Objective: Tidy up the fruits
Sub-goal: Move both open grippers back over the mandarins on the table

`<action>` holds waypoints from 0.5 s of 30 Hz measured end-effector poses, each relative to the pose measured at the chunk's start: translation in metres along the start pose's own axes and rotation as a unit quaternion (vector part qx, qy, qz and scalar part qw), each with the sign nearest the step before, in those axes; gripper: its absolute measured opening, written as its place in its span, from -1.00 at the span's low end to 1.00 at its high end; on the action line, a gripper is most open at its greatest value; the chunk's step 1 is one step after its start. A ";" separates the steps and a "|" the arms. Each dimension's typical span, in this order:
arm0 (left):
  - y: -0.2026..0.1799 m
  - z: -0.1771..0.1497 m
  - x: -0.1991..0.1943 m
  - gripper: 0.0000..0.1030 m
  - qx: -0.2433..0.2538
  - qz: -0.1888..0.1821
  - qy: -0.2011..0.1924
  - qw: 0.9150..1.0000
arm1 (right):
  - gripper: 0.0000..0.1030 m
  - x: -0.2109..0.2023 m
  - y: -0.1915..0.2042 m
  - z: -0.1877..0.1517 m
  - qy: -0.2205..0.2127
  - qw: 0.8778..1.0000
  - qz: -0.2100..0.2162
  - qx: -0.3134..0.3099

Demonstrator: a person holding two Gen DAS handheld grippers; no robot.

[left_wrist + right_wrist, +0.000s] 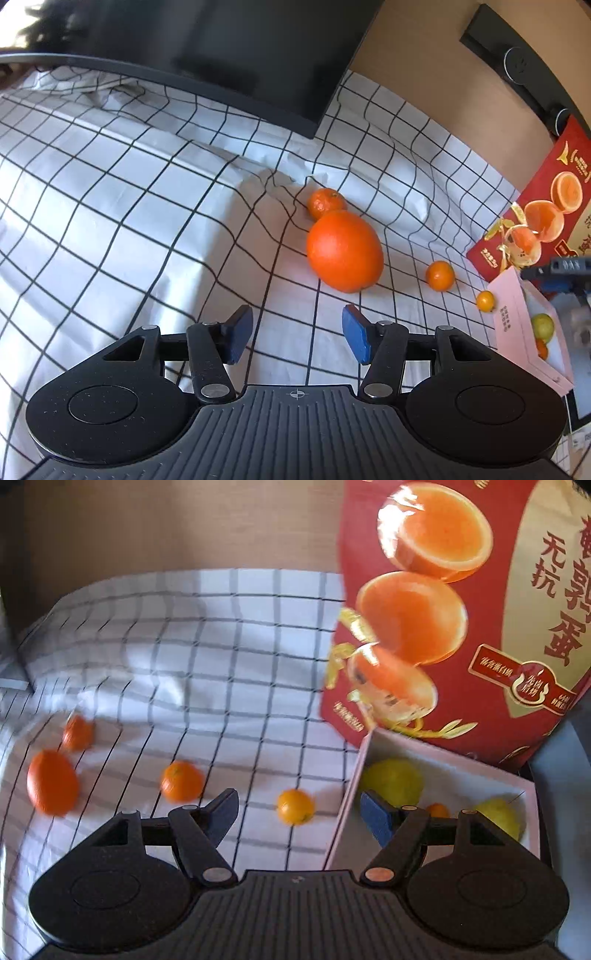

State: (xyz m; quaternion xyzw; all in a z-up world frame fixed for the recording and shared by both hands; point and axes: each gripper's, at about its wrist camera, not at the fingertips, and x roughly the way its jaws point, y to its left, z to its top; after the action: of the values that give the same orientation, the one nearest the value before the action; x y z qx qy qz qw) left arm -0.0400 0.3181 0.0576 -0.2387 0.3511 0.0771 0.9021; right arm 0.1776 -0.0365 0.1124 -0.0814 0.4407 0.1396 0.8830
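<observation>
A large orange (pixel 345 251) lies on the checked cloth (pixel 110 221), touching a small mandarin (pixel 325 202) behind it. My left gripper (pixel 297 334) is open and empty just short of the orange. To the right lie another mandarin (pixel 439 275) and a tiny yellow-orange fruit (pixel 485 301). A pink box (pixel 351 794) holds two yellow-green fruits (pixel 393 781) (pixel 498 818) and a small orange one (pixel 437 809). My right gripper (pixel 299 816) is open and empty. The tiny fruit (pixel 295 806) lies on the cloth beyond its jaws, and its right finger (pixel 376 821) is over the box.
A dark monitor (pixel 221 55) stands at the back of the cloth. A tall red food package (pixel 461 609) stands behind the pink box (pixel 517 317). A beige wall (pixel 166 524) runs behind the table. The cloth is wrinkled near the large orange.
</observation>
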 end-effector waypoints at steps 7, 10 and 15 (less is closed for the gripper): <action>-0.005 -0.006 -0.005 0.13 0.022 -0.025 0.003 0.999 | 0.30 0.039 0.015 0.021 0.046 0.998 0.030 0.018; -0.010 -0.007 -0.007 0.13 0.042 -0.037 0.010 0.998 | 0.25 0.055 0.044 0.018 0.054 0.996 0.064 0.025; -0.012 -0.015 -0.011 0.13 0.059 -0.051 0.017 0.997 | 0.08 0.073 0.068 0.028 0.071 0.995 -0.006 -0.073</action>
State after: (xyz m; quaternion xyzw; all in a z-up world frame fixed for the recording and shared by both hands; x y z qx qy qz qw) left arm -0.0533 0.3005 0.0605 -0.2035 0.3575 0.0063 0.9114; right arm 0.2190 0.0480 0.0691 -0.1577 0.4909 0.1601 0.8418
